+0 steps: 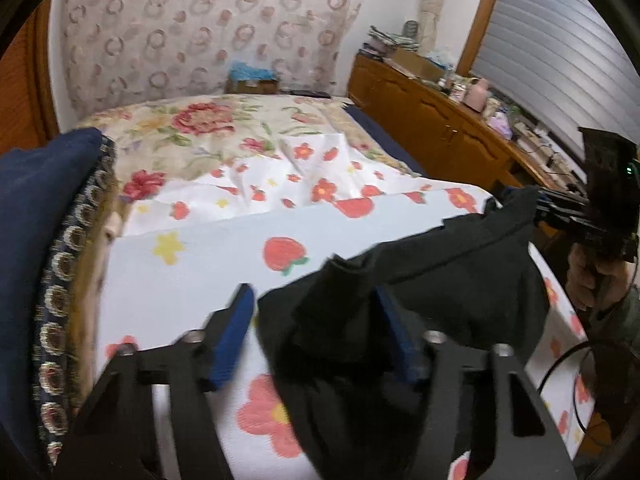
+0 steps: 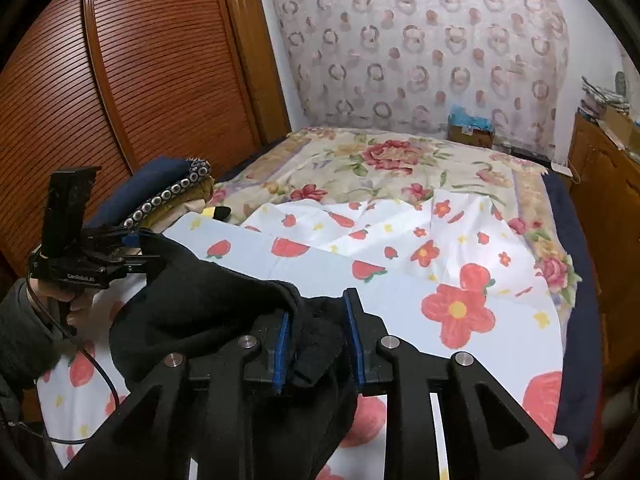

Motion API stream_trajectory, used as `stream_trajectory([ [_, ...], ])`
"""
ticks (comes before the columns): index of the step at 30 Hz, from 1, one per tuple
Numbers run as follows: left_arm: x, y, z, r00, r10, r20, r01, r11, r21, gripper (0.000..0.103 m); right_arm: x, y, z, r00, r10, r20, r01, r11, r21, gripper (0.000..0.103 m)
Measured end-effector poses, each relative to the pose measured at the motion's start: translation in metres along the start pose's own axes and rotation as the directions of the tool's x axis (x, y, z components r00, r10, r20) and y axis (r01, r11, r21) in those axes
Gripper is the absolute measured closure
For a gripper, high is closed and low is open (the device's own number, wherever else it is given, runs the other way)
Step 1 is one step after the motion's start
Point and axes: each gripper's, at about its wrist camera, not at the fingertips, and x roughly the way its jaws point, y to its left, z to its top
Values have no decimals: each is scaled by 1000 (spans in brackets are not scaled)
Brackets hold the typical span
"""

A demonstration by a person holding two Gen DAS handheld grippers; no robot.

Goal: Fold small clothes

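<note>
A black garment [image 1: 440,280] [image 2: 200,300] is stretched between my two grippers above the strawberry-print sheet [image 1: 192,268] [image 2: 440,264]. In the left wrist view a bunched fold of it lies between the blue pads of my left gripper [image 1: 312,296]. The fold leans on the right pad, and a sliver of sheet shows beside the left pad [image 1: 236,332]. My right gripper [image 2: 318,308] has its pads pressed on another bunch of the cloth. Each gripper shows in the other view: the right gripper [image 1: 532,204] at the garment's far end, the left gripper [image 2: 148,256] at its left end.
A stack of folded clothes [image 1: 40,240] [image 2: 168,188], dark blue on top, sits on the bed's left side. A floral bedspread [image 2: 380,160] covers the far half. A wooden cabinet [image 1: 420,120] with clutter runs along the right, a slatted wardrobe [image 2: 120,80] along the left.
</note>
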Motion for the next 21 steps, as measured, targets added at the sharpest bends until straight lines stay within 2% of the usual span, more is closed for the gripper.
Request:
stream_trajectory([
  [1,0,-1,0,1000,-14,-2,14,1000,2,64,0,0,2,1000,-13,-2,13,1000,-2,75],
  [2,0,-3,0,1000,-24,-1,24,1000,9,83,-1,-1,3,1000,-23,-3,23,1000,2,74],
  [3,-1,-4,1,1000,-11,7,11,1000,16,91,-5,-3,5,1000,-30,0,30,1000,8,74],
  [4,-3,-4,1,999,22,29,-22,1000,15,91,-8,-5,7,999,-42,6,42,999,20,73],
  [6,-5,0,3,998,45,42,-45,999,-3,92,-14,-12,9,997,-72,15,71,996,51,66],
  [8,-6,4,3,998,57,39,-57,998,-17,92,-18,-17,8,995,-99,17,98,992,74,66],
  [11,-5,6,4,997,65,42,-64,998,-15,92,-20,-13,3,996,-91,8,90,992,88,65],
  [14,-5,7,5,995,90,37,-89,996,-23,86,-19,-4,-2,997,-79,0,78,993,87,54],
  [15,-6,8,5,995,93,35,-92,995,-26,81,-18,-1,-4,998,-69,-1,69,993,91,47],
  [16,-7,9,6,994,103,31,-102,994,-32,76,-17,0,-5,998,-62,-5,62,994,92,45],
  [18,-11,11,6,994,99,40,-97,994,-39,53,-11,5,-8,998,-52,-19,53,995,86,43],
  [19,-13,11,5,995,91,44,-89,995,-41,51,-7,5,-10,998,-51,-31,53,995,85,43],
  [21,-16,10,4,997,67,37,-66,997,-42,33,2,6,-13,996,-63,-61,68,994,88,42],
])
